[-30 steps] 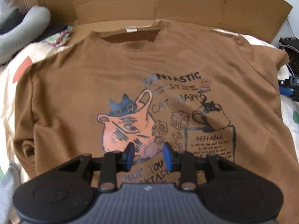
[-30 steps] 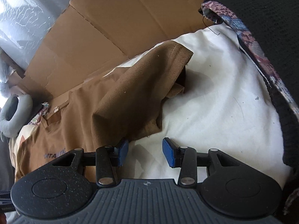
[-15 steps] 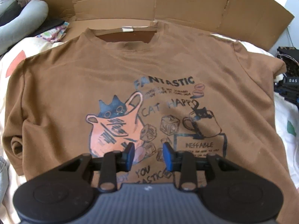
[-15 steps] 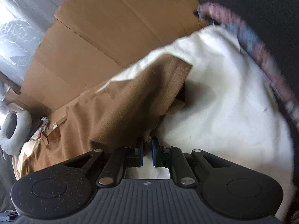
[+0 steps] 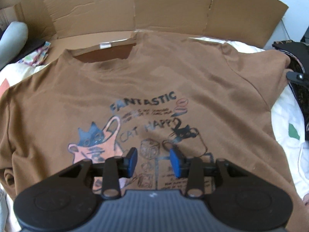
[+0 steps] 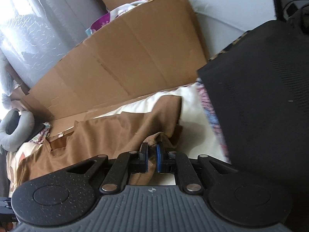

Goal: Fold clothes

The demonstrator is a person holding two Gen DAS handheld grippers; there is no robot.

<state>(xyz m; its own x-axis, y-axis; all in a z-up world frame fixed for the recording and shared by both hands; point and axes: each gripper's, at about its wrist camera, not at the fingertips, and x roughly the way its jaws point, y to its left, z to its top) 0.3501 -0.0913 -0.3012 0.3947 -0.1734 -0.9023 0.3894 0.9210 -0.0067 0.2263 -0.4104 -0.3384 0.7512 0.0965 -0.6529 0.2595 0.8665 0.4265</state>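
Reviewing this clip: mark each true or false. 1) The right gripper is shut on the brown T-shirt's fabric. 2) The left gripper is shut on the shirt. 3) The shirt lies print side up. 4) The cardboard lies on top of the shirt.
1) True: the right gripper pinches a fold of the brown T-shirt at its sleeve.
2) False: the left gripper is open above the print, holding nothing.
3) True: the cat print faces up.
4) False: the cardboard stands behind the collar, not over the shirt.
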